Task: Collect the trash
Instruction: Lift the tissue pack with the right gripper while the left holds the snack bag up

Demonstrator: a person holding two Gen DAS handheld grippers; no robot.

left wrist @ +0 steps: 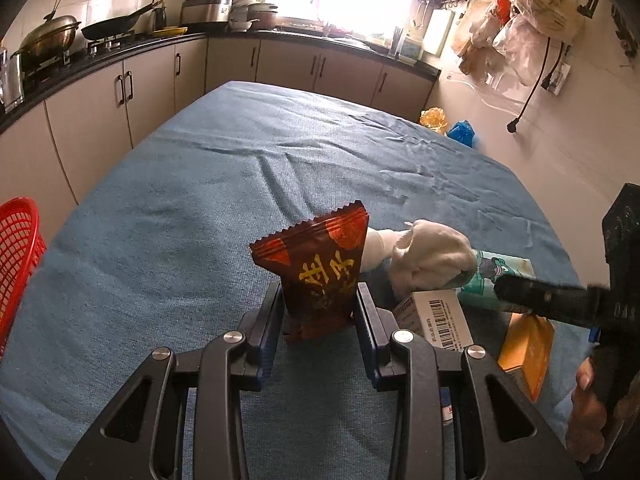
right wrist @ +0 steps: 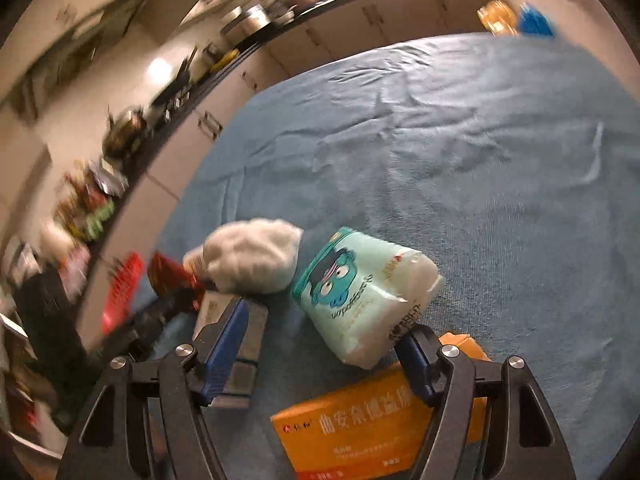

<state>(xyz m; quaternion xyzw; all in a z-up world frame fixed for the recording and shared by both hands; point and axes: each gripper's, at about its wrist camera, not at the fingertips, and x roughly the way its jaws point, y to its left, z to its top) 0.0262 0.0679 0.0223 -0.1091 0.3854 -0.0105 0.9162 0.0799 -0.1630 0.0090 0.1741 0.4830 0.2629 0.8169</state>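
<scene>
The left gripper (left wrist: 320,304) is clenched on a dark red snack wrapper (left wrist: 316,268). The wrapper stands upright between the blue-edged pads, with its serrated top edge above the fingertips and yellow characters on its face. It is held above the bench (left wrist: 200,184), which is covered with a blue cloth.

The right gripper (right wrist: 320,344) is released; its jaws stand wide apart and press on nothing. A mint-green tissue pack (right wrist: 360,292) printed with a cartoon face lies on the cloth between the fingertips, its white end close to the right-hand finger; contact cannot be confirmed. An orange box (right wrist: 360,424) lies under and just in front of this gripper. A white box with a barcode (left wrist: 440,320) lies beside the left-hand finger.

A crumpled white cloth or tissue wad (right wrist: 252,256) rests just beyond the tissue pack, touching or nearly touching it. All of these items are grouped at the near edge of the bench.

A red mesh basket (left wrist: 18,256) stands at the left edge of the bench, well apart from the group. The right wrist view is motion-blurred and tilted.
</scene>
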